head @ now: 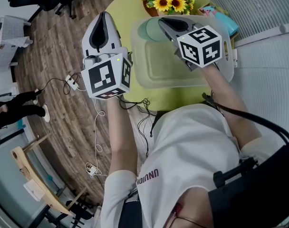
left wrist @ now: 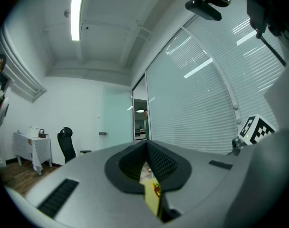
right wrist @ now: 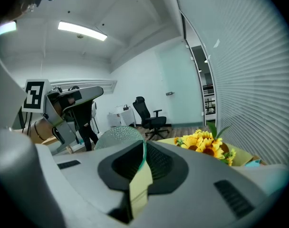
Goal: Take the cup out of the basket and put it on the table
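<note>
Head view: shows the right tongs (head: 162,23) over the basket (head: 182,82) by the counter's (head: 128,11) near edge, tips at the cup (head: 149,31) in the basket's far left corner; left tongs (head: 104,17) off the counter's left edge.
Left gripper view: clenched tip to tip.
Right gripper view: clenched on the cup's (right wrist: 117,136) thin rim.

A white short-sleeved shirt (head: 192,141); the left tongs (head: 103,18) and right tongs (head: 167,23) are grey with black-and-white marker cubes (head: 106,77).
</note>
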Available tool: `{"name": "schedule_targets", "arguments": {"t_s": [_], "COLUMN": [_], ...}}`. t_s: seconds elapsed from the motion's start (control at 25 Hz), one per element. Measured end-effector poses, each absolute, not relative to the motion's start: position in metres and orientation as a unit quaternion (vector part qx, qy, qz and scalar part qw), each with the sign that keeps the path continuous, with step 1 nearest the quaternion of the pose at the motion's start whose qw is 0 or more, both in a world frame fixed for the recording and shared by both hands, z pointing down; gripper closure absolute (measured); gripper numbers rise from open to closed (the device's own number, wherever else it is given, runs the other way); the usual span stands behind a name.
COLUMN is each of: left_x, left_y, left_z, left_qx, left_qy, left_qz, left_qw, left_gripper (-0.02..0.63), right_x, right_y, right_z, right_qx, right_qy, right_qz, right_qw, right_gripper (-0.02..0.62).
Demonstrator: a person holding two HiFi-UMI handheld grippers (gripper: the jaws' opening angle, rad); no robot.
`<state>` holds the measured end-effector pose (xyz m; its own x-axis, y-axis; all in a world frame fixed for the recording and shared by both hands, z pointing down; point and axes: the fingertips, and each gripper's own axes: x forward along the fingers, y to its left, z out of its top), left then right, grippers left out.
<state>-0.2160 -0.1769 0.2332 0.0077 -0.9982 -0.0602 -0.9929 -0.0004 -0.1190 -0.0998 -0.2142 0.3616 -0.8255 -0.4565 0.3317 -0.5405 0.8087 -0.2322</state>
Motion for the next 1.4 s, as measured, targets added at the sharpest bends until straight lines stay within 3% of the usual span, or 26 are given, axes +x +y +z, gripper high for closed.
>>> {"name": "schedule_targets", "arguments": {"t_s": [1.4], "left_x": [-0.218], "left_y": [-0.175], "left_z": [0.238], "left_qx": [-0.704], "left_qy": [0.706], "left_qz": [-0.024], "left_qw": [0.064], "left_gripper": [0.592], "right_x": [-0.095], "right_y": [-0.217], "right_z": [0.328], "right_qx": [0.275], "right_qy": [-0.948], "right_qz": [0.137], "right_qw": [0.082], "right_gripper": [0.558]}}
